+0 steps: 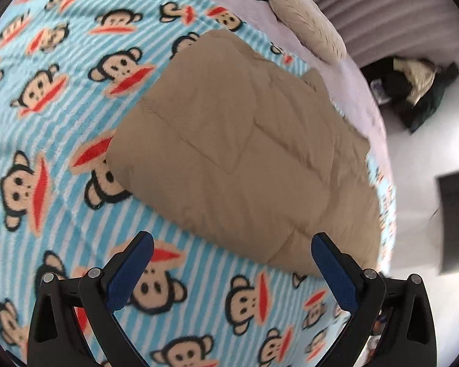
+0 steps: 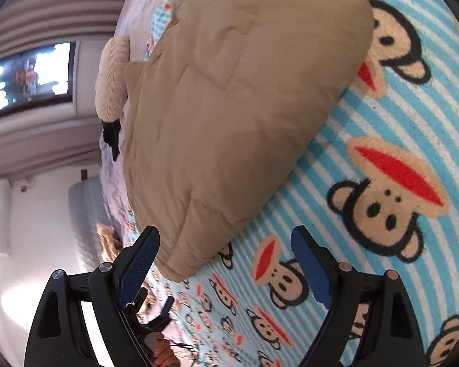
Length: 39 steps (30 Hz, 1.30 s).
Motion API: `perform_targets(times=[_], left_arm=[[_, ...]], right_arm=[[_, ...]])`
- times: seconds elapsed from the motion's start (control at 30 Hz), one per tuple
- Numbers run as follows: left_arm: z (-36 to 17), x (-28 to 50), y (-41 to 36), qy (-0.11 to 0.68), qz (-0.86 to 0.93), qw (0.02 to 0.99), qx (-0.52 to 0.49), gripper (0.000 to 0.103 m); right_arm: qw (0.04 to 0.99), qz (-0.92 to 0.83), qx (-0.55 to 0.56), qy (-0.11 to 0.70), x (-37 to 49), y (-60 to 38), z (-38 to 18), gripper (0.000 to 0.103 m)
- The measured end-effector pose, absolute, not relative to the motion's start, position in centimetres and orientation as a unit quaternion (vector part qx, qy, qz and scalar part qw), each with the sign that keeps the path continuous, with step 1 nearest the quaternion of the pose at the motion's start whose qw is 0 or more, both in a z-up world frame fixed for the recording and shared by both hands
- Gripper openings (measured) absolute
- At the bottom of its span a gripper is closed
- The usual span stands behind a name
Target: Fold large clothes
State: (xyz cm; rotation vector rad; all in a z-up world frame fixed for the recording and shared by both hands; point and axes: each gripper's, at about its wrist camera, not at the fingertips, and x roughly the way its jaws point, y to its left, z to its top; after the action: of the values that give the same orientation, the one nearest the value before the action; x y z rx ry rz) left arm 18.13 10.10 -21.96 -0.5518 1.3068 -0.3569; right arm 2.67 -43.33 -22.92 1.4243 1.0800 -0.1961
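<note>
A tan quilted padded garment lies folded into a compact bundle on a blue striped blanket with monkey faces. It also shows in the right wrist view. My left gripper is open and empty, hovering just short of the bundle's near edge. My right gripper is open and empty, its jaws apart either side of the bundle's near corner, above the blanket. The other gripper shows small below the right one.
A cream furry cushion and a dark item lie on a lilac sheet beyond the garment. Dark bags sit on the pale floor past the bed edge. A window and curtains are at the left.
</note>
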Motion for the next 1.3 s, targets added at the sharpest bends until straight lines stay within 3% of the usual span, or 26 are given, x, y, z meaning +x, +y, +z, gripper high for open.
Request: perform_targets(times=[0.27,0.6,0.63,0.67,0.7,0.73,0.77,0.8,0.9,1.3], left_arm=[[-28.5,20.8,10.0,0.622,-0.159,0.699,-0.315,0.103],[-30.8,25.1,7.9,0.593,-0.131,0.707,-0.363,0.101],[-30.8,25.2,7.9,0.591,-0.123,0.71,-0.363,0.085],[-30.7,25.3,8.1,0.589,-0.126,0.709,-0.366,0.059],[-30.6,25.2,8.3,0.586,-0.135,0.705,-0.375,0.047],[-30.2,25.1,8.4,0.58,-0.144,0.702,-0.386,0.03],[-29.7,25.0,8.6,0.577,-0.147,0.706,-0.383,0.022],[-28.7,24.8,8.4,0.572,-0.154,0.717,-0.368,0.02],[-26.0,23.8,7.5,0.56,-0.167,0.743,-0.326,0.017],[-20.5,13.9,10.1,0.567,-0.171,0.759,-0.269,0.017]], right_arm=[[0.605,-0.07,0.652,0.452,4.1,-44.2,-26.4,0.09],[0.625,-0.041,0.651,0.429,9.7,-44.9,-28.7,0.09],[0.624,-0.043,0.652,0.428,9.9,-44.9,-28.9,0.09],[0.622,-0.045,0.655,0.426,9.9,-44.9,-28.9,0.09],[0.62,-0.047,0.658,0.425,9.8,-45.0,-28.9,0.088],[0.618,-0.053,0.659,0.425,9.5,-45.0,-28.7,0.076],[0.616,-0.058,0.659,0.428,9.2,-45.0,-28.8,0.065],[0.61,-0.062,0.663,0.43,9.0,-45.0,-28.9,0.045],[0.616,-0.055,0.661,0.425,8.6,-45.1,-27.9,0.025],[0.633,-0.004,0.634,0.445,2.2,-43.3,-22.3,0.022]])
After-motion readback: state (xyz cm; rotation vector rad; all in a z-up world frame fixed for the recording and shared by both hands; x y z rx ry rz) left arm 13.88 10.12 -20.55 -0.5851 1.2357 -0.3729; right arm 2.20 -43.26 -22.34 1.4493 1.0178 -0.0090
